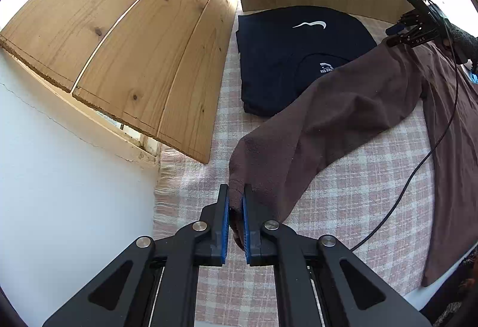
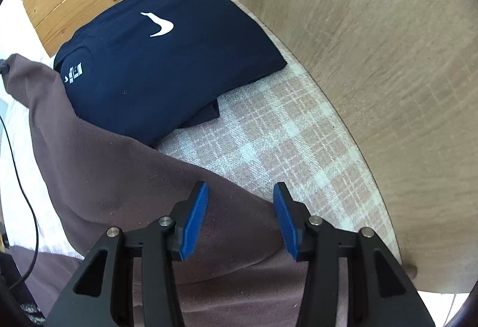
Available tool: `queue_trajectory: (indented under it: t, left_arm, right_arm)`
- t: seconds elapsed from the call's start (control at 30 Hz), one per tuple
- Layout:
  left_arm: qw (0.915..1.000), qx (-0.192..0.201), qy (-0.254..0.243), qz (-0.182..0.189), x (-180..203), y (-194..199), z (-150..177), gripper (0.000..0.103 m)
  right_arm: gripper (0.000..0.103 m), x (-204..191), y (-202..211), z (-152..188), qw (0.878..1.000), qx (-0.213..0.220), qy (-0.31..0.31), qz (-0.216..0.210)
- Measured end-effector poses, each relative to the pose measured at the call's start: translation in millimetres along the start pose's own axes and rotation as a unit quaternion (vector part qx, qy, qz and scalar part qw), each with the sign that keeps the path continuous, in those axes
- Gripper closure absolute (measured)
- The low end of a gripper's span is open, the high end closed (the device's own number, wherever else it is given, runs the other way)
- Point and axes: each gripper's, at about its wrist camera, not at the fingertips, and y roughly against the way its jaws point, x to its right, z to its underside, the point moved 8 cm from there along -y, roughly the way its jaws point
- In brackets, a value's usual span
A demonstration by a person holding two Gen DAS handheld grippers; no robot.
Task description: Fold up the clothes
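Brown garment (image 1: 343, 115): spread on the checked blanket, long sleeve stretched out across it, sleeve end lifted off the blanket; body of the garment runs along the right edge of the left wrist view.
Room: pale wooden plank panels (image 1: 125, 37) on one side, a lighter wood-grain board (image 2: 388, 73) on the other, white wall (image 1: 59, 177) with a thin crack below the planks.
Surface: pink and white checked blanket (image 1: 358, 207), fringed at the edge near the wall.
Navy folded garment (image 2: 167, 64): lies on the blanket in the corner by the two wood panels, white swoosh mark facing up; the brown sleeve overlaps its near corner.
Black cable (image 1: 418, 165): trails over the blanket and the brown garment.
Left gripper (image 1: 236, 207): pointing steeply down, blue pads clamped on the cuff end of the brown sleeve.
Right gripper (image 2: 240, 204): pointing steeply down over the brown garment near its edge, blue pads apart, nothing pinched between them; cloth lies below the gap.
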Motion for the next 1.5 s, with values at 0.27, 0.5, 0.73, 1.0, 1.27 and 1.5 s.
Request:
queue_trajectory:
  t: [0.27, 0.5, 0.73, 1.0, 1.27, 1.5]
  left_arm:
    - [0.9998, -0.014, -0.001, -0.011, -3.8, -8.5, -0.6, 0.096]
    - [0.9985, 0.028, 0.02, -0.043, -16.9, 8.9, -22.8, 0.096]
    - [0.995, 0.067, 0.027, -0.069, -45.1, 27.9, -67.8, 0.096]
    - [0.9913, 0.099, 0.037, -0.079, -57.1, 40.3, -127.4, 0.096]
    - [0.9893, 0.111, 0.021, -0.093, -52.6, 52.0, -169.2, 0.096]
    - [0.989, 0.125, -0.009, -0.078, -25.3, 77.8, -152.7, 0.096]
  right_arm:
    - [0.096, -6.0, 1.0, 2.0, 0.998, -0.019, 0.051, -0.026]
    - [0.1, 12.7, 25.0, -4.9, 0.996, 0.057, -0.001, 0.062]
    - [0.097, 10.6, 12.5, -7.3, 0.994, 0.042, 0.003, 0.101]
    - [0.083, -34.8, 73.7, -11.3, 0.996, 0.091, -0.019, -0.003]
    - [0.095, -109.5, 21.2, 25.6, 0.999, 0.023, 0.019, -0.038]
    - [0.094, -80.9, 43.8, 16.8, 0.997, 0.04, -0.041, -0.049]
